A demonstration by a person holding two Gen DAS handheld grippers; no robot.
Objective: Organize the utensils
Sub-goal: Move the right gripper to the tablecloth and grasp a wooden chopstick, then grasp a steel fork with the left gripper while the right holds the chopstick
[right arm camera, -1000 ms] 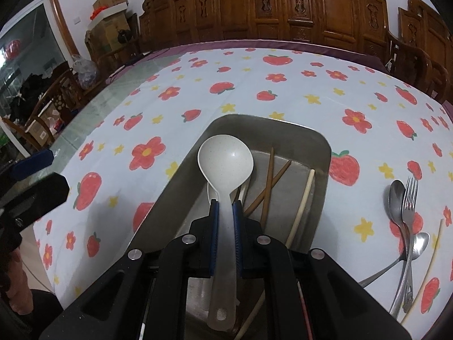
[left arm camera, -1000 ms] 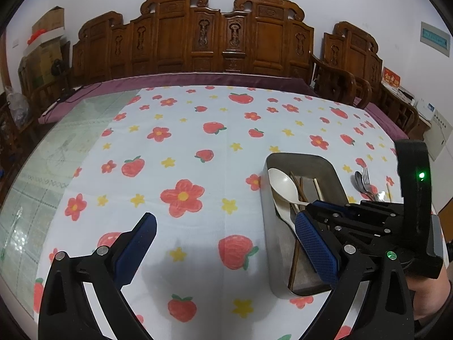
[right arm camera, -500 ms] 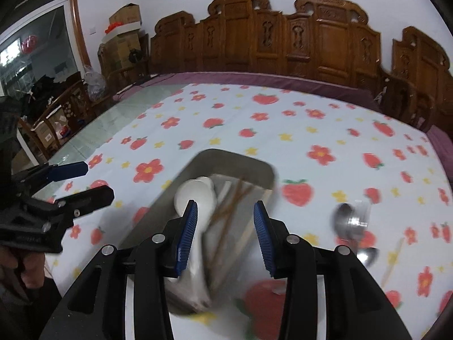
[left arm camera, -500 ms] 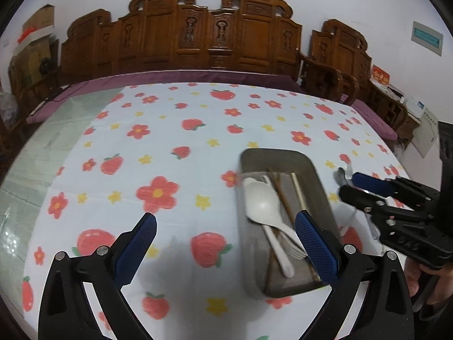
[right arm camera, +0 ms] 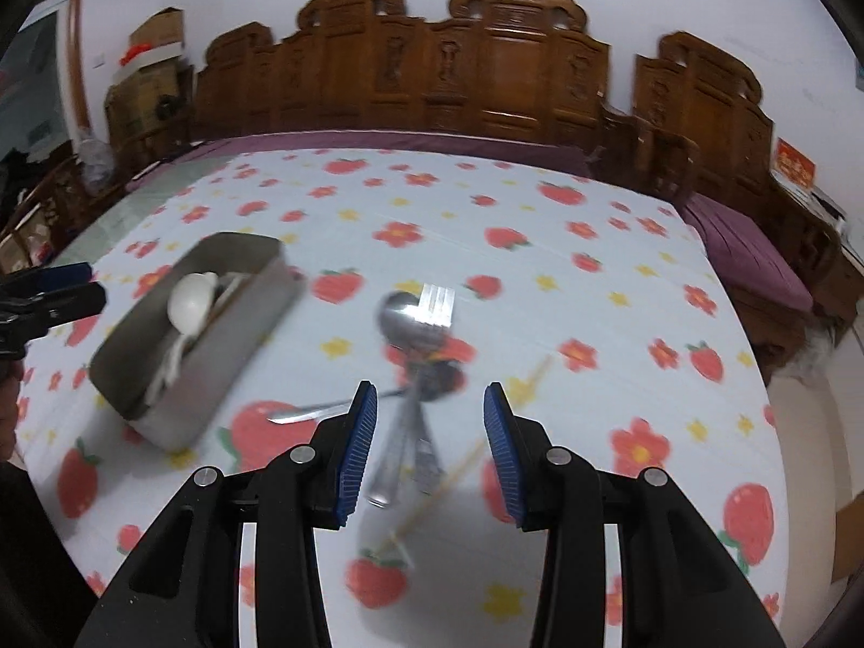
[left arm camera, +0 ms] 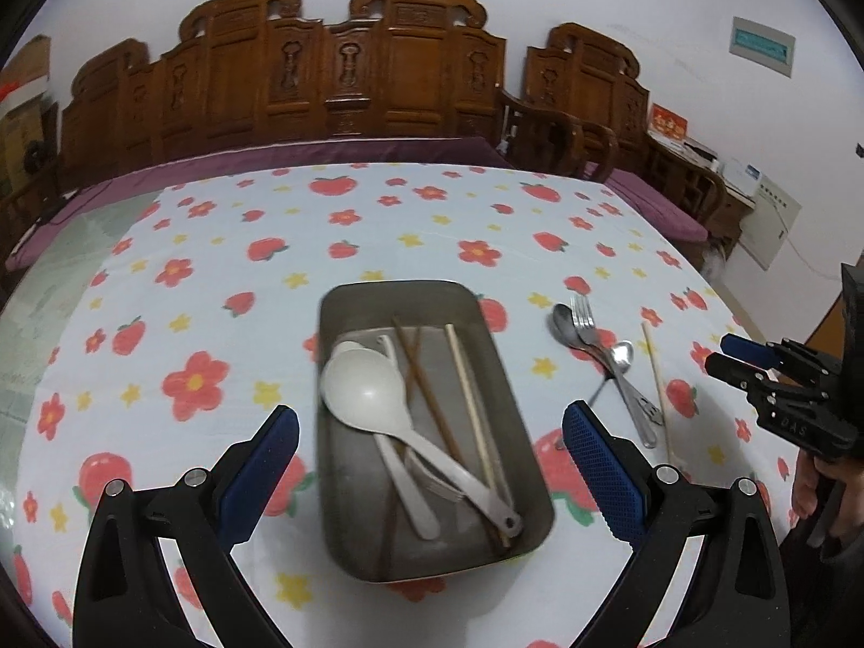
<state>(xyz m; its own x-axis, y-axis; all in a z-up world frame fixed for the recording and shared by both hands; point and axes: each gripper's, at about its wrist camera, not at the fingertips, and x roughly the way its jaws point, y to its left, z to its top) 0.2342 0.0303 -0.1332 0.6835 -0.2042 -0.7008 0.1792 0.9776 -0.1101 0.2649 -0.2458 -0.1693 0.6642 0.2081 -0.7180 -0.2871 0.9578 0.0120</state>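
— What's behind the table?
— Carved wooden chairs (left arm camera: 335, 65) along a white wall (left arm camera: 675, 11).
— And the covering?
— A strawberry-print cloth (left arm camera: 378, 216). Cardboard boxes (right arm camera: 154, 35) stand in the left corner.

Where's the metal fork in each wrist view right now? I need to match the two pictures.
Left wrist: the metal fork lies right of centre, on the tablecloth right of the steel tray, tines pointing away, beside a metal spoon.
Right wrist: the fork is at centre, blurred, ahead of the open jaws.
Shared landmark: the tray, left of the fork in both views.
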